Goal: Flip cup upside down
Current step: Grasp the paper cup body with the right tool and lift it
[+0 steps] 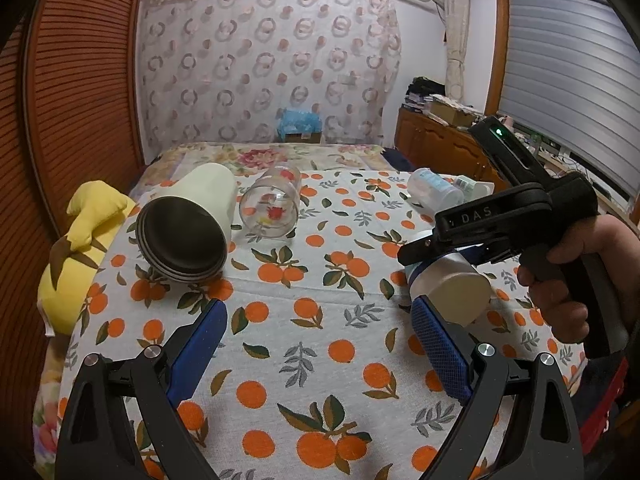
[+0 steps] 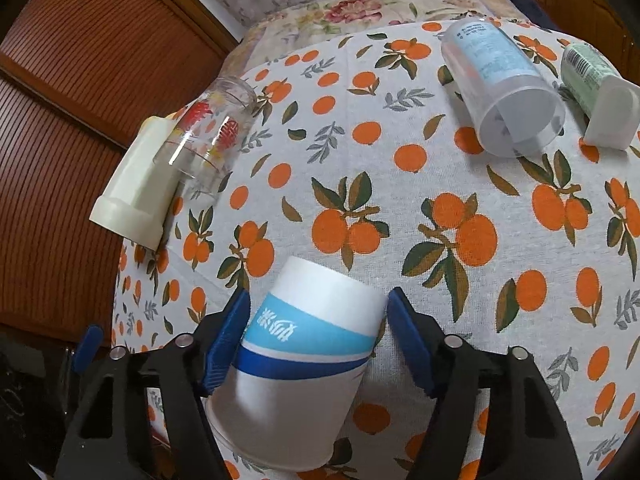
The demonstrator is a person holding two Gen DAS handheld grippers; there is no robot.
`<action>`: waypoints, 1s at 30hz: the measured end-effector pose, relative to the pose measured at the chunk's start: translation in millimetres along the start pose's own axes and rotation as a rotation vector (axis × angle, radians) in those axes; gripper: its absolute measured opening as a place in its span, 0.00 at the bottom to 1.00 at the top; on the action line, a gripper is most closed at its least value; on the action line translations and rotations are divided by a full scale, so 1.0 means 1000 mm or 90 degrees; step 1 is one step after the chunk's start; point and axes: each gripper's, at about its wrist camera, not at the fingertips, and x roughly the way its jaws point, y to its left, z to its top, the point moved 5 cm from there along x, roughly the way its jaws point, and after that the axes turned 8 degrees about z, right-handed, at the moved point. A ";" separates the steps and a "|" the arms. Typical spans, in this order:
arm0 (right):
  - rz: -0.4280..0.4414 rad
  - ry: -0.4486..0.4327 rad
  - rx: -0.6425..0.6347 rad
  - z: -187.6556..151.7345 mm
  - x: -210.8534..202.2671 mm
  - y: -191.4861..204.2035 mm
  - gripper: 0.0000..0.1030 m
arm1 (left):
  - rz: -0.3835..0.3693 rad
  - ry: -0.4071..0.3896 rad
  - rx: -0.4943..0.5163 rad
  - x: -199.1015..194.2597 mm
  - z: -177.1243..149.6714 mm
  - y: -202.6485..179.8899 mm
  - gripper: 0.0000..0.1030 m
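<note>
Two views are recorded, and neither shows the paper cup (image 2: 304, 356) whole: in the right wrist view its wide rim is cut off at the lower edge behind the right gripper (image 2: 316, 328), and in the left wrist view only its pale base end and part of its side (image 1: 452, 288) are seen, the remainder being masked by the right gripper's black body (image 1: 496, 220) and by the left gripper's right pad. The cup is seen tilted between the right gripper's blue pads, base pointing away from the camera. The left pad (image 2: 226, 340) is pressed against the cup wall; a narrow gap appears beside the right pad, so whether the cup is clamped or merely bracketed cannot be told. The right hand (image 1: 572, 276) is wrapped round the pistol grip, partly cut off at the frame edge. The left gripper (image 1: 320, 344) is held low over the tablecloth (image 1: 320, 300) with its pads spread wide and nothing between them. On the cloth, all lying on their sides, are noted a cream tumbler (image 1: 192, 224), a printed glass (image 1: 272, 204) just beside it, a frosted cup (image 2: 504, 92) and a green-labelled container (image 2: 600, 92). A yellow plush (image 1: 80, 252) is noted at the cloth's left edge, only partly visible.
</note>
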 end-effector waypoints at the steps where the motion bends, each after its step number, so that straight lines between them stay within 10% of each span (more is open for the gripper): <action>1: 0.004 0.003 0.002 0.001 0.000 0.000 0.67 | 0.000 0.000 0.000 0.000 0.000 0.000 0.87; 30: -0.108 -0.275 -0.316 0.009 -0.040 0.045 0.59 | 0.003 0.006 -0.002 0.001 -0.005 0.002 0.87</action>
